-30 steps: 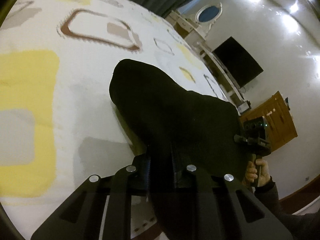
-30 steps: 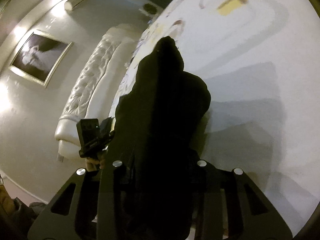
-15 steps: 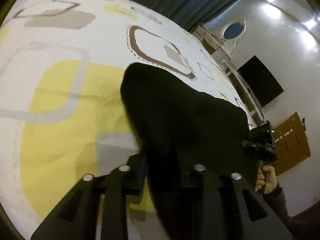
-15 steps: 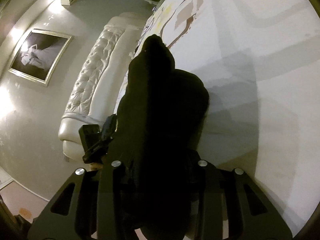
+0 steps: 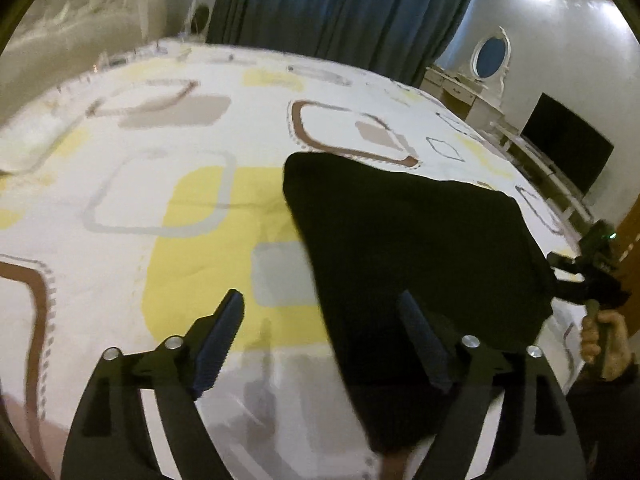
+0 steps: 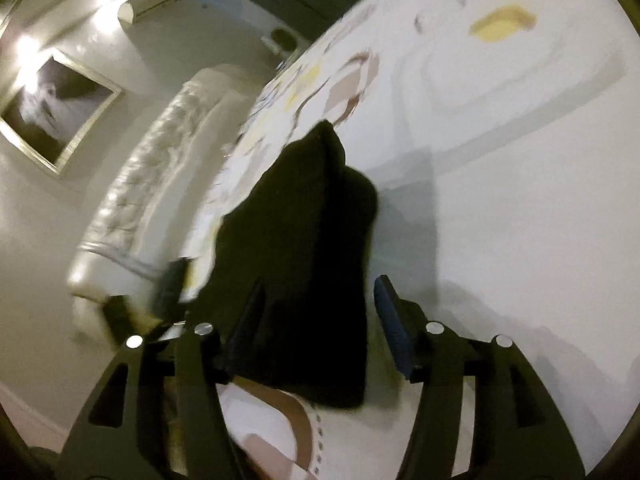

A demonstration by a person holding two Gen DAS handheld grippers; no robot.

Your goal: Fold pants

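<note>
The pants point(image 5: 408, 248) now lie as a dark folded heap on the bed point(image 5: 120, 184), near its front edge. We have just spread both the left tongs point(image 5: 320, 344) and right tongs point(image 6: 316, 320), letting the cloth go, so this fold looks laid down.

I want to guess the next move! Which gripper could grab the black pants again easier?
Probably the right gripper: the black pants lie between its open fingers. The left gripper, jaws just opened too, has only its right-hand finger over the cloth; the bedspread fills its gap.
</note>
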